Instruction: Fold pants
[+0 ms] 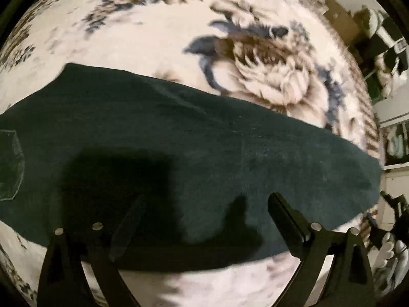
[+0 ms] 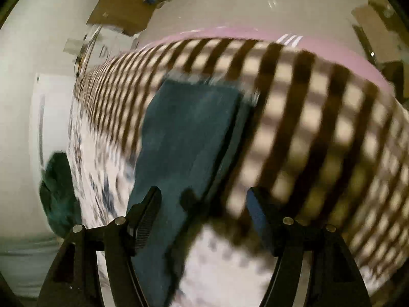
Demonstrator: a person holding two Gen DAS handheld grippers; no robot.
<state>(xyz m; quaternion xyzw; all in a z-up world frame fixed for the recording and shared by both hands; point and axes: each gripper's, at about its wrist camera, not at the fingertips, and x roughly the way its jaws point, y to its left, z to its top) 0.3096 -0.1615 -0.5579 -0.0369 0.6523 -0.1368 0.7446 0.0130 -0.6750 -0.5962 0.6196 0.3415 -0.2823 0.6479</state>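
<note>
Black gripper fingers fill the bottom of both views. Seen from the left wrist camera, the left gripper (image 1: 204,220) has its two fingers spread wide, one at lower left and one at lower right, with nothing between them; it hangs above the pants (image 1: 179,153), and its shadow falls as a dark patch on the cloth at lower left of centre. These dark green pants lie flat as a long band across the middle of the frame, from the left edge to the right edge, on a pale blanket (image 1: 153,41) printed with large brown and blue-grey flowers. A stitched pocket (image 1: 10,163) shows at the far left edge of the cloth. Furniture and clutter at the right rim are too blurred to name. Seen from the right wrist camera, the right gripper (image 2: 204,204) is likewise wide open and grips nothing; its left finger (image 2: 145,212) overlaps the end of the pants (image 2: 184,138), though contact cannot be judged through the motion blur. That end runs from bottom centre up to mid-frame, over the blanket's brown striped border (image 2: 319,138). Another dark green bundle (image 2: 58,189) sits at lower left, near the blanket's edge.
</note>
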